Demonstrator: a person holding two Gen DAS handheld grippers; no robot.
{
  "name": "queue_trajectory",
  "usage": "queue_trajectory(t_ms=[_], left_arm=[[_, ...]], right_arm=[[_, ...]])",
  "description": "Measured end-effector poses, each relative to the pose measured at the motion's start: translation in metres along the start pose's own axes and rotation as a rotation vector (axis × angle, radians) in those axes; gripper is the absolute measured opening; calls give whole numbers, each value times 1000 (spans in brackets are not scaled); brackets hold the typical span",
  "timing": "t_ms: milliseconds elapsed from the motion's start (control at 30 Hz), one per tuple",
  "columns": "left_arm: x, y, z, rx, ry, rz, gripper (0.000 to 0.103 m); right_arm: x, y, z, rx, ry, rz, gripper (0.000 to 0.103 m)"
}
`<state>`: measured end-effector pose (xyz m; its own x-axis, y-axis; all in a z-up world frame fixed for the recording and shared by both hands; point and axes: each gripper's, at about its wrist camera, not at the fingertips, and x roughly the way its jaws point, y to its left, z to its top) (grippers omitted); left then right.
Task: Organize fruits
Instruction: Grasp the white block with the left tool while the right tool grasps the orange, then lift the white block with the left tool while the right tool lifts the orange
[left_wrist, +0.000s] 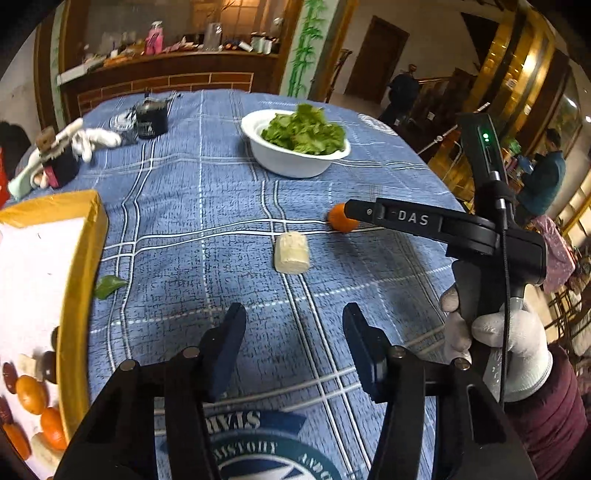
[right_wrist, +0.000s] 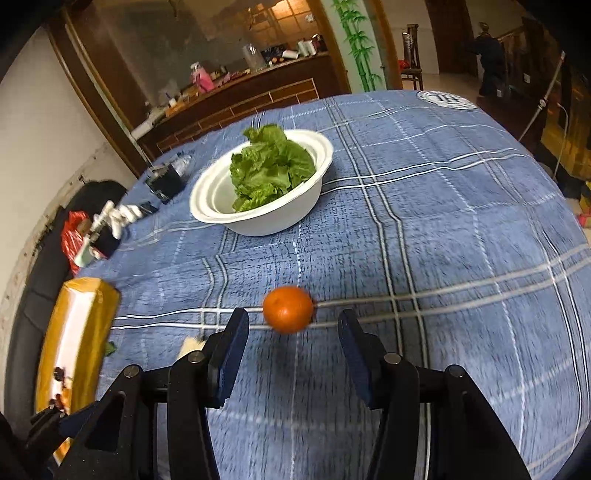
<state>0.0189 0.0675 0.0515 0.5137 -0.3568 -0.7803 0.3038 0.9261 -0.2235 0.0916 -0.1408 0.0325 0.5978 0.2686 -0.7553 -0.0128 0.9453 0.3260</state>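
Right wrist view: my right gripper (right_wrist: 293, 354) hangs parted and empty, the tangerine (right_wrist: 288, 309) on the tablecloth (right_wrist: 443, 221) just beyond its fingertips; my left gripper (left_wrist: 293, 345) is unclenched too, holding nothing.

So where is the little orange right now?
The orange sits on the blue checked tablecloth, just ahead of the open right gripper in the right wrist view, nearer than the white bowl of lettuce, with the pale chunk to its left.
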Motion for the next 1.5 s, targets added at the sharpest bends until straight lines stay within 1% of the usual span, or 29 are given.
queue_trajectory(t_ms=[167,200,233,267,300,367,467,633,667,700,733,800,867,933,1000,1067,1133,1233,1367,1433,1500], left_arm=[[16,7,6,-28,14,2,53],[19,7,8,-24,16,6,53],[20,7,10,-22,18,9,53],[23,6,12,-20,21,10,53],[27,5,14,-18,24,3,54],[32,2,19,-11,25,-1,54],[42,-5,27,22,19,14,55],[70,-11,36,65,56,58,56],[74,-13,37,78,60,65,51],[77,-14,37,94,60,83,29],[79,-15,35,105,64,100,28],[71,-13,31,87,53,87,28],[55,-9,25,58,34,71,28],[30,-5,18,27,3,37,28],[6,-1,8,6,-22,25,29],[-14,2,-5,-14,-27,10,29],[-31,7,-21,-36,-13,9,29],[-46,16,-47,-60,14,24,29],[-44,26,-74,-102,63,24,29],[-40,28,-83,-104,83,48,29],[-43,26,-88,-99,70,58,29]], right_arm=[[26,3,8,-19,26,-20,54],[31,3,9,-18,31,-18,53],[32,4,8,-23,22,-27,48],[32,5,8,-29,17,-15,35],[31,6,7,-25,22,-7,36],[24,6,3,-19,13,-16,36],[6,0,-7,4,-6,-11,36],[-36,-17,-39,64,-27,62,36],[-42,-18,-45,71,-28,71,36],[-47,-19,-51,74,-30,78,36],[-53,-21,-57,77,-31,82,36],[-61,-22,-67,84,-32,91,36],[-69,-22,-75,88,-41,97,36],[-76,-21,-82,89,-44,99,36],[-80,-18,-91,97,-40,107,36],[-85,-12,-103,101,-28,128,36],[-89,-4,-114,89,-19,143,36],[-90,14,-131,52,8,149,36],[-90,32,-147,12,31,153,37],[-85,38,-155,8,52,147,38],[-77,42,-161,-2,77,121,38]])
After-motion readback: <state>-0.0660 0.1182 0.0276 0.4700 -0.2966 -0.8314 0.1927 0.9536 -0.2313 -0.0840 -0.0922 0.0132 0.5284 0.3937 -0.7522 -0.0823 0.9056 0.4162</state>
